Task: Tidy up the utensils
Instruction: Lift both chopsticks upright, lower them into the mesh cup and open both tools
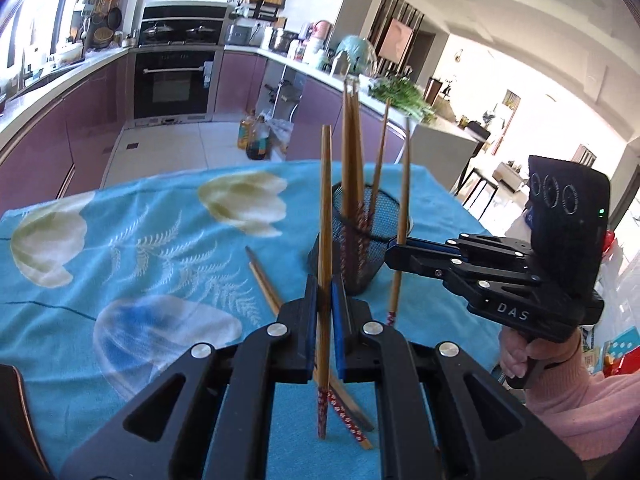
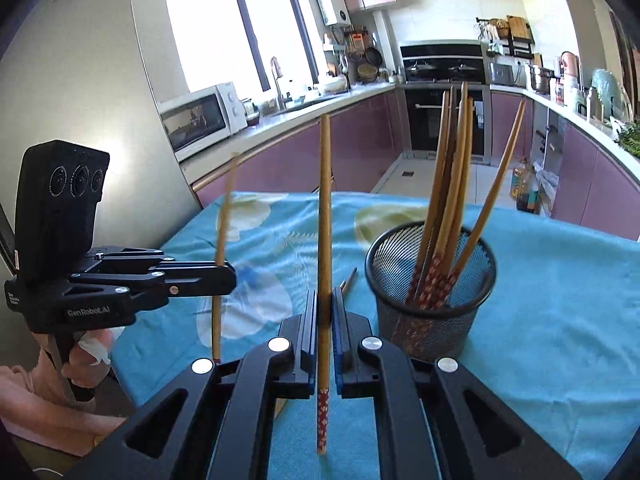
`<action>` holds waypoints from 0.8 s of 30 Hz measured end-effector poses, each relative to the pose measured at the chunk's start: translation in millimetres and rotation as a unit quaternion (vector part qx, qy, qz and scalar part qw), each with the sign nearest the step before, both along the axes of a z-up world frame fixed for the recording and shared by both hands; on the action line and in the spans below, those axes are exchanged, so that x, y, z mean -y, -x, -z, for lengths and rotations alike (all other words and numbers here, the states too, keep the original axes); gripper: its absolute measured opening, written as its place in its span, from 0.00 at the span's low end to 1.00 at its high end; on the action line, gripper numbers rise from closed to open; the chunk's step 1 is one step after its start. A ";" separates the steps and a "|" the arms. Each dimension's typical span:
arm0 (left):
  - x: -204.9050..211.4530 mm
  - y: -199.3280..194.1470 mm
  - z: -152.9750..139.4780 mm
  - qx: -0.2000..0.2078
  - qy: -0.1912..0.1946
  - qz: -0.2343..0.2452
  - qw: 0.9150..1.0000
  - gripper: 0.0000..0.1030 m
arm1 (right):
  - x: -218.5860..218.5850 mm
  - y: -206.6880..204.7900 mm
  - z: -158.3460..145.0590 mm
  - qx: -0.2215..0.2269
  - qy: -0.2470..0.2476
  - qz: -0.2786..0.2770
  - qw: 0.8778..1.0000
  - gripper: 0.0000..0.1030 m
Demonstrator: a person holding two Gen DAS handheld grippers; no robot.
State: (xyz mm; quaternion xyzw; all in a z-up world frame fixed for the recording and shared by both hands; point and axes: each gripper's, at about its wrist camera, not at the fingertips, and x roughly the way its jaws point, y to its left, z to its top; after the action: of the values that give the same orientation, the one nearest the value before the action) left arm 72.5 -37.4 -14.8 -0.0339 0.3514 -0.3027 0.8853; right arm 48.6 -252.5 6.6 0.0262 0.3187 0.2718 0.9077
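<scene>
At centre of the left wrist view, left gripper (image 1: 325, 312) pinches an upright bamboo chopstick (image 1: 325, 216); black mesh cup (image 1: 366, 248) behind it holds more.

Right wrist view: right gripper (image 2: 325, 320) clamps another tapered chopstick (image 2: 323, 240); cup (image 2: 430, 308) at centre right on blue cloth (image 2: 560, 280).

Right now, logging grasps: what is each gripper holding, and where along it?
Each holds one upright chopstick: left gripper clamps its chopstick low, above the patterned end; right gripper grips its chopstick likewise.

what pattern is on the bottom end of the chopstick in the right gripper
Red with small white flowers on the chopstick, clearest in the right wrist view.
</scene>
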 end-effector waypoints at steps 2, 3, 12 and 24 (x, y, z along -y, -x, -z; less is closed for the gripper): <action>-1.7 2.9 -7.8 0.010 0.007 0.004 1.000 0.07 | 7.7 1.5 -5.5 0.008 -0.005 0.005 1.000 0.06; -2.3 4.0 -11.9 0.015 0.010 0.006 1.000 0.07 | 9.9 2.5 -8.1 0.013 -0.008 0.008 1.000 0.06; 0.6 -0.2 -40.8 0.051 0.046 0.013 0.998 0.07 | 29.1 3.9 -30.8 0.046 -0.019 0.026 0.998 0.06; 19.2 -20.4 -80.8 0.095 0.075 0.019 0.992 0.07 | 50.6 -7.6 -69.2 0.103 -0.025 0.053 0.993 0.06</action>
State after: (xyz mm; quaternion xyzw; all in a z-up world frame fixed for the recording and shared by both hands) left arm 93.0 -56.6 66.1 -0.0650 0.2427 -0.3469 0.9036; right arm 56.2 -303.1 75.7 0.0377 0.2152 0.2321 0.9478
